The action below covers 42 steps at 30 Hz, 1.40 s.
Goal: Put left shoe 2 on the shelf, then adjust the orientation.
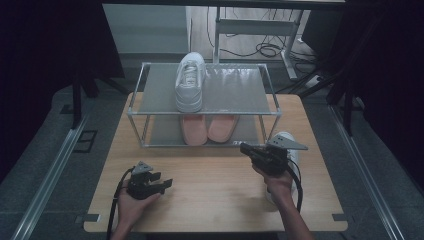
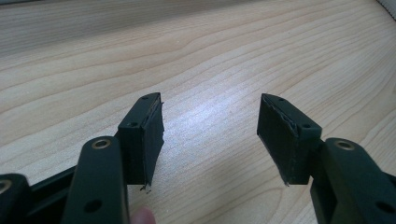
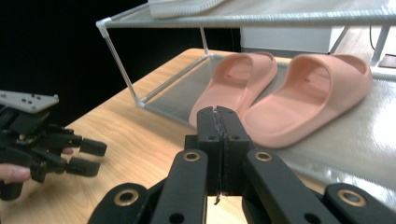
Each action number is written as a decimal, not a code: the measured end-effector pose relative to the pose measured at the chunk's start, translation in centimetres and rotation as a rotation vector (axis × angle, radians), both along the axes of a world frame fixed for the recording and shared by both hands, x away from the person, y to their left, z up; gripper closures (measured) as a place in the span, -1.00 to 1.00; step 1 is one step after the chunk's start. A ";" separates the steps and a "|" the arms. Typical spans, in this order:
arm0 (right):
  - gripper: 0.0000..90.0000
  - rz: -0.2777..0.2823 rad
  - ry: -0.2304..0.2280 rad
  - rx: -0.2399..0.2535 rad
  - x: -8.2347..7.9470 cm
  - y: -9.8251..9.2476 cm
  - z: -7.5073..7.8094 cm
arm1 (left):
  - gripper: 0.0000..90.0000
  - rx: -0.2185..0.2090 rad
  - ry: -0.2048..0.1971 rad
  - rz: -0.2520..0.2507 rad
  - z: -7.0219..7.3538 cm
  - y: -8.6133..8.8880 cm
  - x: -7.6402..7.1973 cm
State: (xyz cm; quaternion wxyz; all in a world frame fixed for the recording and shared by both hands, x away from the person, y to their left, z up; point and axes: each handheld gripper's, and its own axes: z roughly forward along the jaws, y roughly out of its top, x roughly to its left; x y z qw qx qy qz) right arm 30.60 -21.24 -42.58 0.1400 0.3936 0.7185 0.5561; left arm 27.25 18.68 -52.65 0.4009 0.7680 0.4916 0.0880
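Observation:
A white sneaker [image 1: 189,82] stands on the top shelf of a two-tier rack [image 1: 260,113]; its sole [image 3: 182,6] shows at the top of the right gripper view. Two pink slippers [image 1: 194,129] [image 1: 222,127] lie side by side on the lower shelf, and they appear close ahead as slippers [image 3: 238,81] [image 3: 317,93] in the right gripper view. A second white sneaker [image 1: 283,135] lies on the table at the right, partly hidden under my right hand. My right gripper [image 1: 243,147] [image 3: 223,119] is shut and empty, pointing at the rack's front. My left gripper [image 1: 162,180] [image 2: 210,135] rests open on the wood, nothing between its pads.
The wooden table [image 1: 215,200] has bare room between the two hands and in front of the rack. The rack's thin metal corner post [image 3: 122,58] stands to the left of the slippers. Dark curtains and floor rails surround the table.

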 end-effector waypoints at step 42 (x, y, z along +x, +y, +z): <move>0.98 -0.066 0.048 -0.102 -6.0 -3.9 -4.2 | -0.09 0.003 0.002 -0.011 0.0 -0.2 0.0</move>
